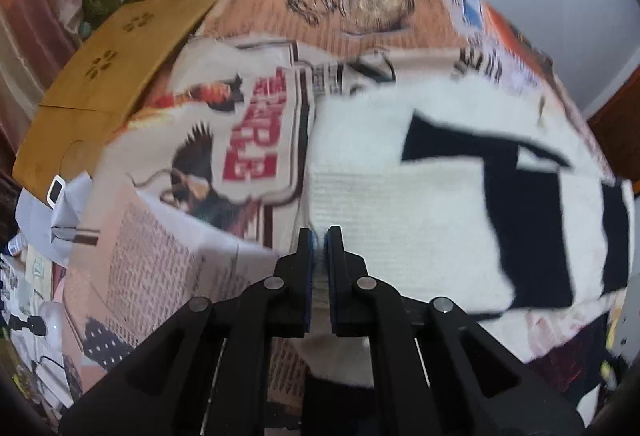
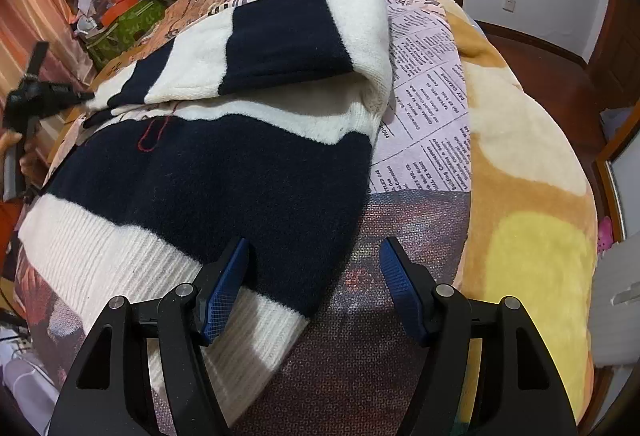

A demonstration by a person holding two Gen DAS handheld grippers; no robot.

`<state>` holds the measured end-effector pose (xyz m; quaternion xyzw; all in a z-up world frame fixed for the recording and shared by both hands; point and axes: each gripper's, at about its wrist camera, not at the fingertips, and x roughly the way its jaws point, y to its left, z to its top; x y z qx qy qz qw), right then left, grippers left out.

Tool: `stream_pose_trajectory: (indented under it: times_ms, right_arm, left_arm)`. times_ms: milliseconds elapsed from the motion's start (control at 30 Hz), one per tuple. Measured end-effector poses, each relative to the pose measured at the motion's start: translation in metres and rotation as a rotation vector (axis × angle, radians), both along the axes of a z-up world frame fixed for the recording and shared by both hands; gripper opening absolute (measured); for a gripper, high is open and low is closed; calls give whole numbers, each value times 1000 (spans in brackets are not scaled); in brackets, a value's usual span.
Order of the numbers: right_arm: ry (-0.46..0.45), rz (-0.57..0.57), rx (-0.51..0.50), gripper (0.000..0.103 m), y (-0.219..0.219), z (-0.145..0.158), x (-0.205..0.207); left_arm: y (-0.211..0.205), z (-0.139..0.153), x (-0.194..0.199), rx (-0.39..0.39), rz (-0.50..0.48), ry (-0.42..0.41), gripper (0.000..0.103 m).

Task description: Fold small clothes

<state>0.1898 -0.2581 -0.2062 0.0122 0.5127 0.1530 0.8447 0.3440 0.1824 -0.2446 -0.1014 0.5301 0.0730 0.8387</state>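
My left tongs [image 1: 319, 236] pinch the white edge of the sweater [image 1: 400, 204] at frame centre, I think to lift it for a fold. My right tongs [image 2: 314, 256] are wide open, low over the hem [image 2: 120, 260] at lower left. The sweater lies on the bed [image 2: 520, 164].

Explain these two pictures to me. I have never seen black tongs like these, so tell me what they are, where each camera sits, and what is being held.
The tongs are hand-held grippers, one in each of a person's hands, each with a camera looking along its fingers. In the left one's view, the left gripper is shut on the white ribbed edge of a sweater. In the other view, the right gripper is open and holds nothing, poised over the sweater's navy and white hem. The sweater lies on a bed cover printed like newspaper.
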Motion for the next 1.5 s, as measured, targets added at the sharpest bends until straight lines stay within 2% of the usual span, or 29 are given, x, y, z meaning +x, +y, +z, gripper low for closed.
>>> stream_pose_trajectory:
  times_ms: [67,133,167,233,333,400,600,700,767,833,900,967,1033,1100,1200,1333,1500]
  right_arm:
    - [3,-4,2,64,-1,0,0]
    - [8,-5,4,64,-2,1,-1]
    - [10,-4,5,64,-3,2,0]
    - [10,1,7,64,-4,6,-2]
    - [0,1,19,64,-8,12,-5]
    - [2,-1,36,64,-12,16,-9]
    - [37,25,21,64,-9,8,-16]
    - [58,20,72,63,-11,4,-15]
    - [70,8,112,59,-13,1,-14]
    - [78,9,152,49,-12,-2,-13]
    - [75,30,167,32,-5,-2,-14]
    - [70,47,172,22,0,-2,-15]
    - [62,47,181,15,4,-2,-14]
    - [48,42,179,10,5,0,-14]
    - [36,42,189,7,4,5,-12]
    - [-25,46,210,7,0,25,-11]
    - [-128,36,256,7,-6,57,2]
  left_arm:
    - [-2,5,-10,8,-14,-13,14]
    - [-2,11,-22,-25,-33,-16,30]
    - [-2,15,-30,-35,-44,-20,34]
    - [-4,20,-48,-10,-70,-24,47]
    - [-7,25,-75,19,-106,-19,57]
    - [-6,25,-97,-13,-117,-8,61]
    - [-9,10,-141,-117,-118,45,62]
    - [-14,5,-158,-112,-122,29,62]
    - [-12,5,-166,-133,-108,12,62]
    - [-9,5,-171,-166,-92,6,62]
    - [-9,5,-174,-184,-86,-1,61]
    - [-13,5,-177,-177,-87,-17,56]
    - [-18,5,-176,-174,-99,-26,44]
    - [-23,7,-176,-216,-111,-33,20]
    - [-26,11,-173,-202,-100,-29,9]
    - [-25,24,-167,-202,-88,-51,8]
    - [-25,62,-155,-184,-89,-148,8]
